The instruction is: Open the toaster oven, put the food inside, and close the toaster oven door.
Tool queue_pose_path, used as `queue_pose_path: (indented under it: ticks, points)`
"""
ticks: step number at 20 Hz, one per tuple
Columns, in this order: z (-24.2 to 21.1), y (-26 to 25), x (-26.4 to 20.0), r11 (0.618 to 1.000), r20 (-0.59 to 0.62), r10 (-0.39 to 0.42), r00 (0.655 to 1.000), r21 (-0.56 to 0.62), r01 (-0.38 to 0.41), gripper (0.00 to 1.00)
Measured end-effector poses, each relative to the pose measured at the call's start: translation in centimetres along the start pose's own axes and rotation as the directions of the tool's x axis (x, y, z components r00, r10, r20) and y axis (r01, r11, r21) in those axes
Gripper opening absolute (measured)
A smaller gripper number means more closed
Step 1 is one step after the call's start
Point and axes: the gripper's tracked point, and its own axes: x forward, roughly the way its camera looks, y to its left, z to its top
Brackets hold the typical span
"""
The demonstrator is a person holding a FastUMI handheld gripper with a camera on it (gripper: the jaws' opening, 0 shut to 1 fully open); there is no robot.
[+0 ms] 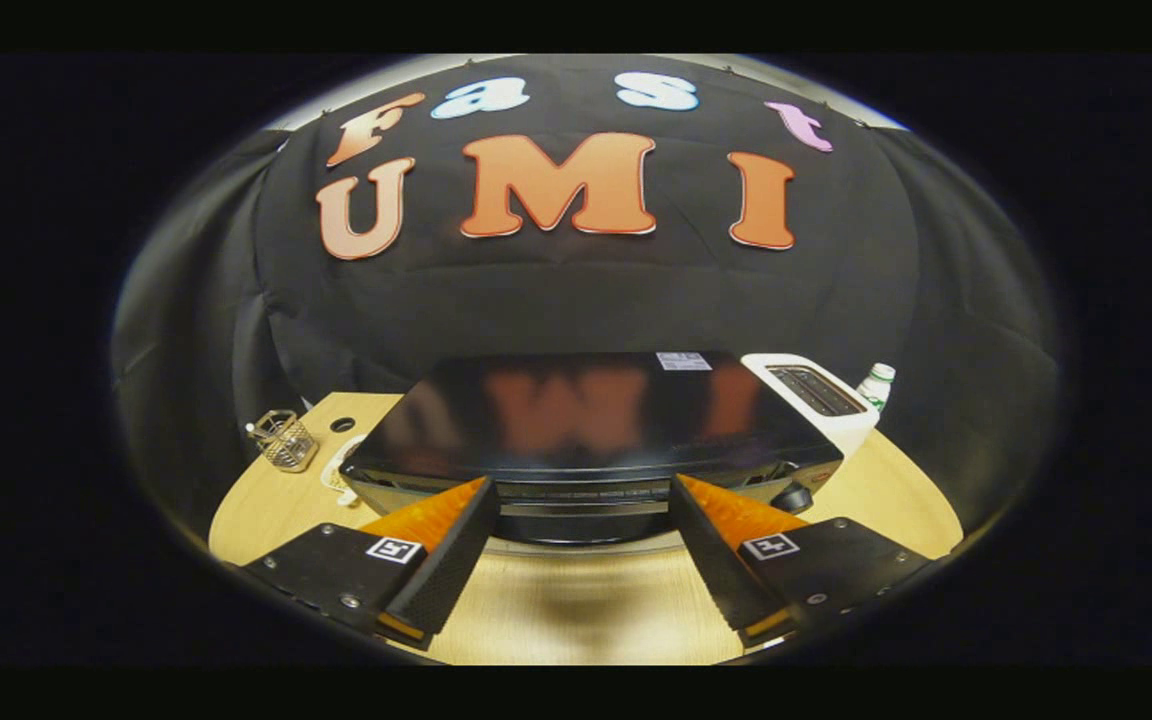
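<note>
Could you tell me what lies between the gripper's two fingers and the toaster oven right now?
Nothing: the open gripper holds nothing, its fingers straddling the toaster oven's front edge above bare wooden table in the gripper view.

The toaster oven [586, 425] is a wide, black, glossy box sitting squarely on the pale wooden counter [576, 610], its flat top mirroring the wall behind. A small white sticker lies near the back right of the top. Its front faces the viewer, seen from above; a dark knob [793, 497] shows at the front right corner.
</note>
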Motion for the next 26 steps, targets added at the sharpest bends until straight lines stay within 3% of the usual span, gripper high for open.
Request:
queue_pose_path:
  ticks: [14, 26]
  points:
    - [-5.9, -0.1, -5.5, 1.0, -0.064, -0.005, 0.998, 0.004, 0.005, 1.0]
    - [-11.6, 0.0, -7.5, 1.0, -0.116, 0.007, 0.993, 0.009, -0.006, 1.0]
